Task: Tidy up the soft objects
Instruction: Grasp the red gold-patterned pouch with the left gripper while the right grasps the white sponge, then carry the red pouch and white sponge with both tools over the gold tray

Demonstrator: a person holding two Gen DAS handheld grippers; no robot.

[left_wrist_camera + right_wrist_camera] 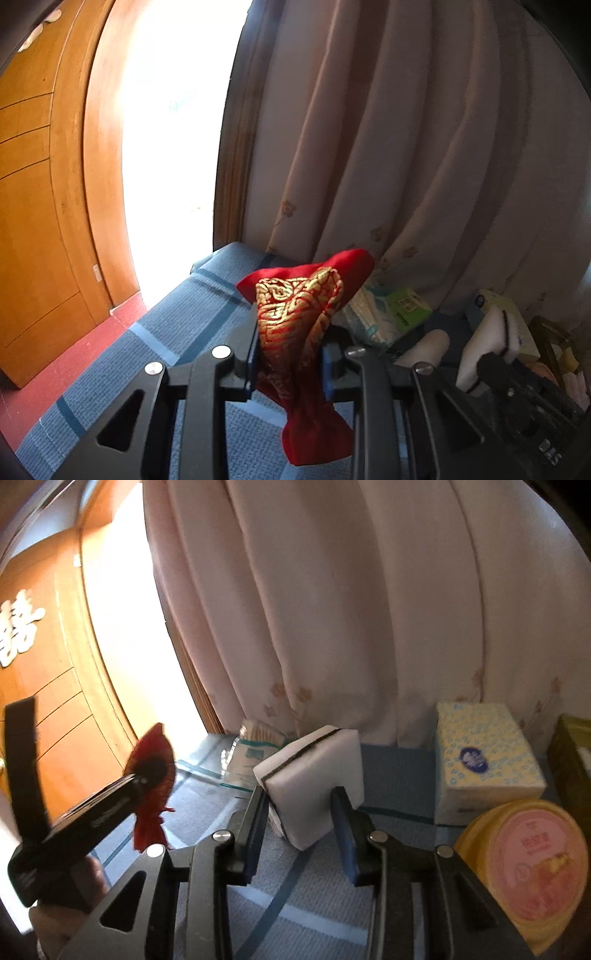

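— Between the left gripper (290,363)'s two fingers, what was pinched?

— A red pouch with gold brocade (301,332), clamped at its middle and lifted above the blue striped cover (177,332). Its red top flopped over beyond the fingertips, and its lower end hung down behind the gripper frame, partly hidden.

— And the right gripper (301,812)?

— It pinched a white sponge block (314,775) with a dark seam running through it, tilted, held off the cover. The block's lower corner was hidden behind the left finger. In the right wrist view the left gripper showed at the left edge, blurred, with the pouch only a red smear.

— What lay further off?

— At the right, close by, a round pink-lidded tub (532,864), its rim cut off by the frame. Behind it a yellow-and-blue tissue box (484,760), and a dark green box (572,760) mostly out of view. A clear plastic packet (251,753) lay partly behind the sponge; its contents were hard to make out. Farthest stood the pale curtain (332,609), a wooden door (37,221) and a washed-out bright opening.
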